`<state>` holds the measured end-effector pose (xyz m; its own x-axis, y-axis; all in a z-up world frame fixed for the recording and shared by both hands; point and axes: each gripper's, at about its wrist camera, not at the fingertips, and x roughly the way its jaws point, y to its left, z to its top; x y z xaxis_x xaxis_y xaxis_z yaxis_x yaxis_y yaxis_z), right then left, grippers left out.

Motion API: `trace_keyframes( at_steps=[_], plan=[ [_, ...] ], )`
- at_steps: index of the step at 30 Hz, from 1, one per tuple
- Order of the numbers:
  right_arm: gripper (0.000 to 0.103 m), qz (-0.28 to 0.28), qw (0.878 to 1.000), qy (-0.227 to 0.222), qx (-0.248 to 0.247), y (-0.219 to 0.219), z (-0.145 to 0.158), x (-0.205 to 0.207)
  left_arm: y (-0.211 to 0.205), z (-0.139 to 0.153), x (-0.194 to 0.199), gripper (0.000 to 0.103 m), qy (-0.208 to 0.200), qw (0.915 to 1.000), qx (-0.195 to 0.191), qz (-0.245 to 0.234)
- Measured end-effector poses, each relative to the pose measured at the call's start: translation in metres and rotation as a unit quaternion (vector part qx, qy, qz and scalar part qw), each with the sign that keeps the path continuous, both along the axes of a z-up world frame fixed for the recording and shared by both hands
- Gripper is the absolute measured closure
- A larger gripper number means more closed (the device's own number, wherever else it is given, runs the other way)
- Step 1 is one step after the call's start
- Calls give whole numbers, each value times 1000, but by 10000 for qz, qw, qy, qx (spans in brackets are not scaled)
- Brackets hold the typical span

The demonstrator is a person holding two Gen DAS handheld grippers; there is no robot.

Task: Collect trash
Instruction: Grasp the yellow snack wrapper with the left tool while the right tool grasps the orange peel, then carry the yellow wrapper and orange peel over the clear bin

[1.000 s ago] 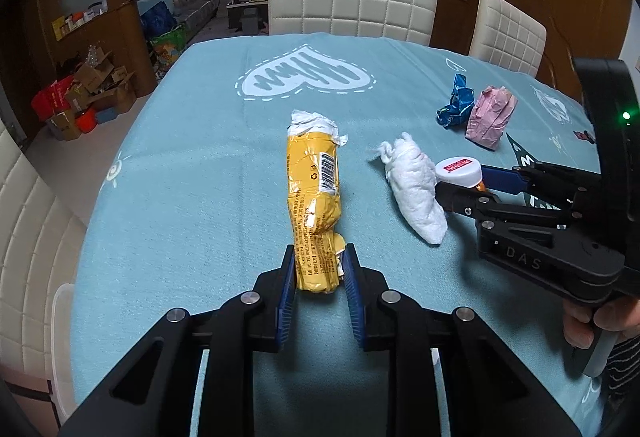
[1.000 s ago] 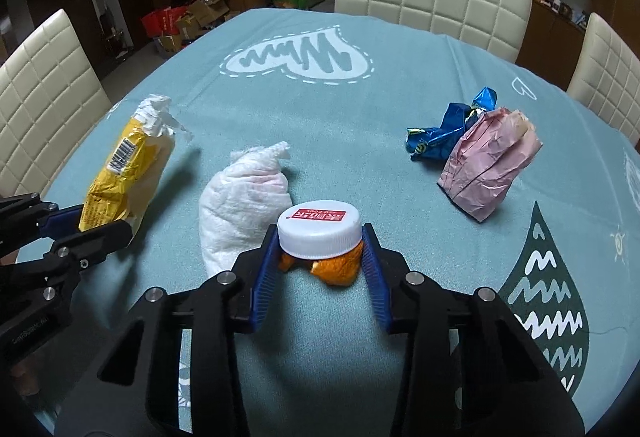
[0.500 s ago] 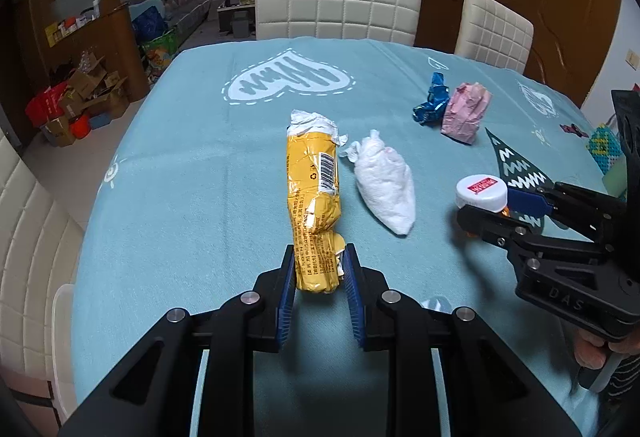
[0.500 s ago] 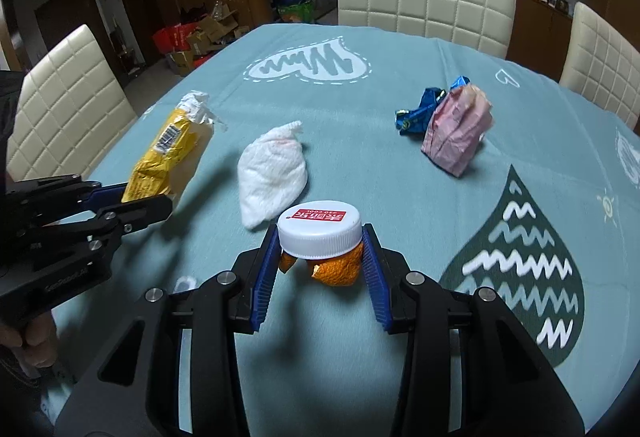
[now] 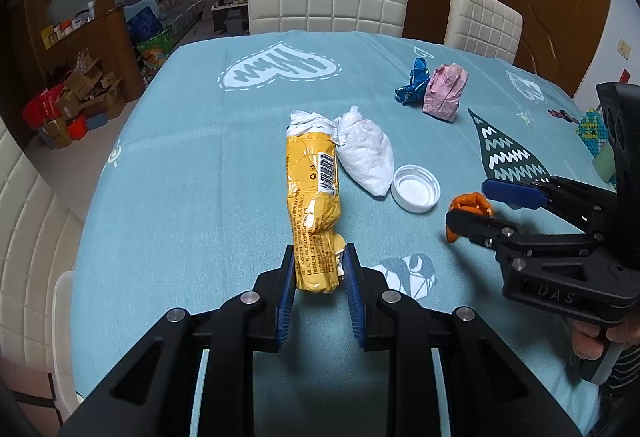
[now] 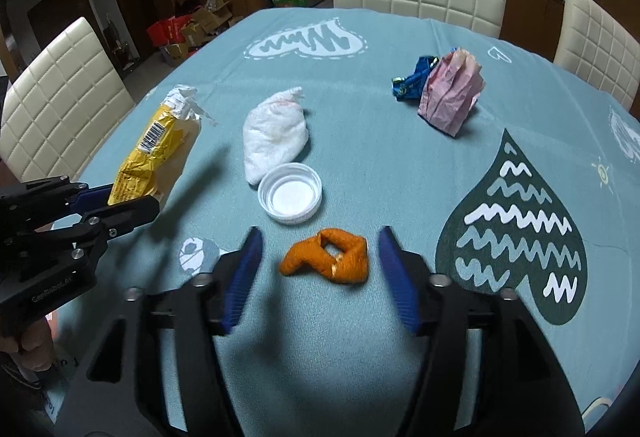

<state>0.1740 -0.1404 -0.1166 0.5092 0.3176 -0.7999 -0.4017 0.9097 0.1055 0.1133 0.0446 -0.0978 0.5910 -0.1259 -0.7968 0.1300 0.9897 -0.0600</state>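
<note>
Orange peel (image 6: pixel 326 257) and white cap (image 6: pixel 290 193) now lie loose on the blue tablecloth (image 6: pixel 400 165); half a second ago both sat in the right gripper (image 6: pixel 320 265), whose jaws are opening. Dropped short of any bin. Left gripper (image 5: pixel 320 269) clamps the yellow wrapper (image 5: pixel 314 205). Only the right view shows the peel whole.

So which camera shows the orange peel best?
The right wrist view: the orange peel lies whole on the table between the opening right gripper, untouched. In the left wrist view the peel is partly hidden behind that gripper's finger.
</note>
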Motion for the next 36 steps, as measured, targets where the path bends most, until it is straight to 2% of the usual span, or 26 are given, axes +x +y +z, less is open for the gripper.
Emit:
trace_keyframes(
  at_steps=[2, 4, 6, 7, 20, 27, 36],
  plan=[
    [39, 12, 10000, 28, -51, 1, -4, -1, 0, -3, -1, 80, 31, 10000, -3, -5],
    [54, 13, 9999, 85, -139, 2, -9, -1, 0, -5, -1, 80, 60, 10000, 5, -10],
    [65, 36, 9997, 13, -234, 3, -9, -3, 0, -5, -1, 80, 68, 10000, -1, -21],
    [67, 61, 9998, 29, -204, 3, -8, -4, -1, -5, -2, 80, 57, 10000, 2, -26],
    [68, 349, 9984, -413, -168, 34, 33, -32, 17, 19, -33, 80, -326, 9994, 111, 57],
    [68, 649, 9962, -541, -227, 70, 46, -47, 50, 27, -53, 80, -468, 9983, 128, 316],
    [68, 1200, 9907, -602, -234, 143, 55, -67, 113, 30, -85, 80, -589, 9945, 153, 856]
  ],
)
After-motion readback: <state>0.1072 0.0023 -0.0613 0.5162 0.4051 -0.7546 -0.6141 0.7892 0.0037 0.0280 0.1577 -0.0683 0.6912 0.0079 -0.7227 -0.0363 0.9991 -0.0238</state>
